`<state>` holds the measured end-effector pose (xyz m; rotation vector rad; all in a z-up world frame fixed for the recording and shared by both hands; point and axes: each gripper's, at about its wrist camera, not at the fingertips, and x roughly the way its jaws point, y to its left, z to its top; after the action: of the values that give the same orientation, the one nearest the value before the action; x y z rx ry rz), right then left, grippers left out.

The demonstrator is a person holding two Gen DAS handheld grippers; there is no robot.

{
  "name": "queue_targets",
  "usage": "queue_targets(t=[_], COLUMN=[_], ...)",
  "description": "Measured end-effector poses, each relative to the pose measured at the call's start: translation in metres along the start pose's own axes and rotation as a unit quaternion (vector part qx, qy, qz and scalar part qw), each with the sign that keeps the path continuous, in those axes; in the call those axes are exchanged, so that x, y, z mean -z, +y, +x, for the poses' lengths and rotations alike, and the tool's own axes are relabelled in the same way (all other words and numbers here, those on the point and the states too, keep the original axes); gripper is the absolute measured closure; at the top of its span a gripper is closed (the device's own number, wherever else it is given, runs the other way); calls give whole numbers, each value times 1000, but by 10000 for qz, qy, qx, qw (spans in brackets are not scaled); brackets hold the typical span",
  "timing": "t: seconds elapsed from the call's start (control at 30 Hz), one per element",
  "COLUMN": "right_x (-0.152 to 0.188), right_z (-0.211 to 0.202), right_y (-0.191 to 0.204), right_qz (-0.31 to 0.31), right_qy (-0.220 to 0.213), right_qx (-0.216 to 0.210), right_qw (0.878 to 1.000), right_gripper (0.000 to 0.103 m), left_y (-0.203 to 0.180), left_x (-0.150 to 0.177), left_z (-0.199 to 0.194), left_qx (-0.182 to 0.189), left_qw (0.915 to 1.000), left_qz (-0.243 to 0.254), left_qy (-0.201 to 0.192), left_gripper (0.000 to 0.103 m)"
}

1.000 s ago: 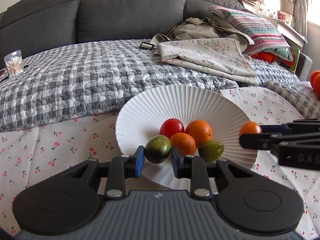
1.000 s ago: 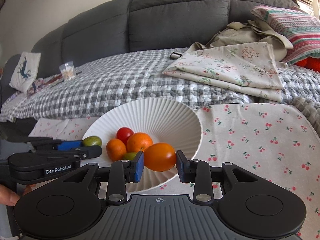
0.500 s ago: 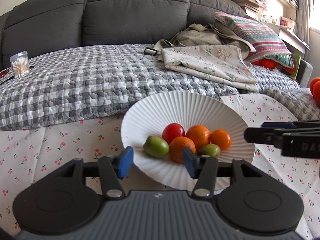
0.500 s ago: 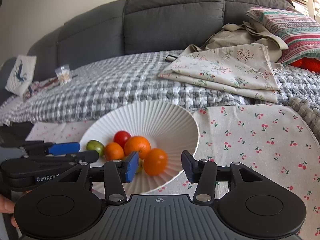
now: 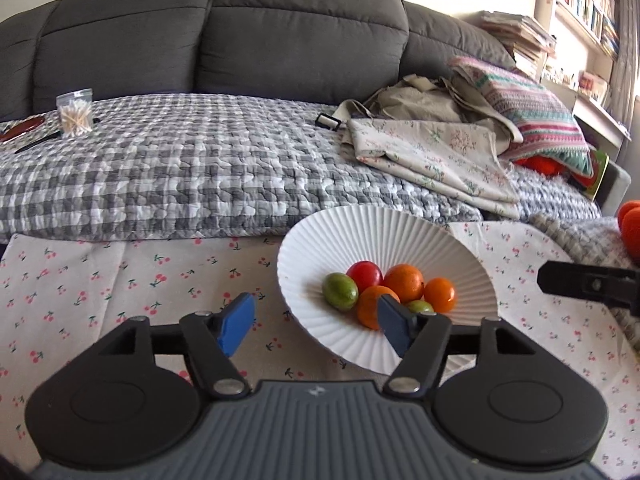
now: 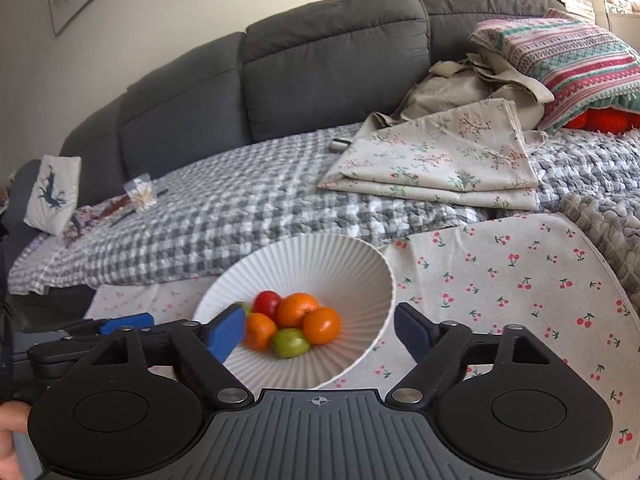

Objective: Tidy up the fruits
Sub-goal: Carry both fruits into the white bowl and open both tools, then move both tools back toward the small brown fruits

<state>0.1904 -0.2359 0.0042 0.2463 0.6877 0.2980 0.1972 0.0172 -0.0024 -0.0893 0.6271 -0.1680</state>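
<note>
A white ribbed bowl (image 5: 400, 236) stands on the cherry-print cloth (image 5: 120, 280). It holds a red tomato (image 5: 364, 274), several oranges (image 5: 404, 280) and two green fruits (image 5: 339, 291). The bowl also shows in the right wrist view (image 6: 320, 264), with an orange (image 6: 321, 325) and a green fruit (image 6: 291, 342) at the front. My left gripper (image 5: 316, 326) is open and empty, just in front of the bowl. My right gripper (image 6: 322, 330) is open and empty, near the bowl's front rim. The right gripper's side shows at the right edge of the left wrist view (image 5: 588, 286).
A grey checked quilt (image 5: 180, 168) covers the sofa behind the cloth. Folded floral fabric (image 5: 432, 160) and a striped pillow (image 5: 536, 108) lie at the back right. A bag of cotton swabs (image 5: 75, 114) sits at the back left. More orange fruit (image 5: 630, 224) shows at the right edge.
Both grippers have opened and let go of their fruit, a green one on the left and an orange on the right; both fruits now lie in the bowl. Both grippers have drawn back.
</note>
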Motion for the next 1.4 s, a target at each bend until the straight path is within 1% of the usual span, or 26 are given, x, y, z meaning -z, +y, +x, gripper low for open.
queue_targets(t=[0.1, 0.2, 0.33, 0.53, 0.67, 0.8, 0.93, 1.03, 1.2, 1.3, 1.4], right_x=[1, 4, 14, 22, 26, 31, 36, 39, 45, 48, 50], right_z=[-11, -20, -30, -43, -49, -54, -61, -66, -67, -63, -60], right_y=[9, 13, 12, 15, 18, 22, 22, 23, 27, 28, 31], right_qz=[-103, -120, -95, -117, -71, -85, 67, 133, 71, 18, -86], right_qy=[-25, -26, 81, 115, 103, 153, 188, 189, 269, 337, 404], right_qx=[-83, -93, -35, 11, 8, -25, -149, -259, -289, -301, -344], right_qw=[9999, 9999, 9999, 9999, 9999, 9998, 9997, 9994, 9992, 9990, 9986], right_gripper=[10, 6, 5, 5, 1, 1, 1, 1, 1, 1, 1], left_y=[0, 1, 1, 1, 10, 15, 15, 14, 11, 7, 7], left_x=[0, 2, 4, 16, 21, 25, 33, 38, 43, 47, 50], left_z=[-11, -24, -37, -50, -57, -63, -63, -60, -54, -49, -41], left_qx=[-77, -121, -134, -173, -157, -97, -147, -110, -28, 0, 16], left_qw=[10000, 9999, 9998, 9998, 9994, 9988, 9980, 9975, 9971, 9969, 9960], left_qz=[10, -61, -104, 3, -171, -317, -320, -288, -257, -116, -79], left_qy=[-26, -62, -61, 107, 256, 361, 522, 643, 714, 780, 886], left_gripper=[33, 30, 27, 24, 22, 21, 19, 19, 19, 20, 23])
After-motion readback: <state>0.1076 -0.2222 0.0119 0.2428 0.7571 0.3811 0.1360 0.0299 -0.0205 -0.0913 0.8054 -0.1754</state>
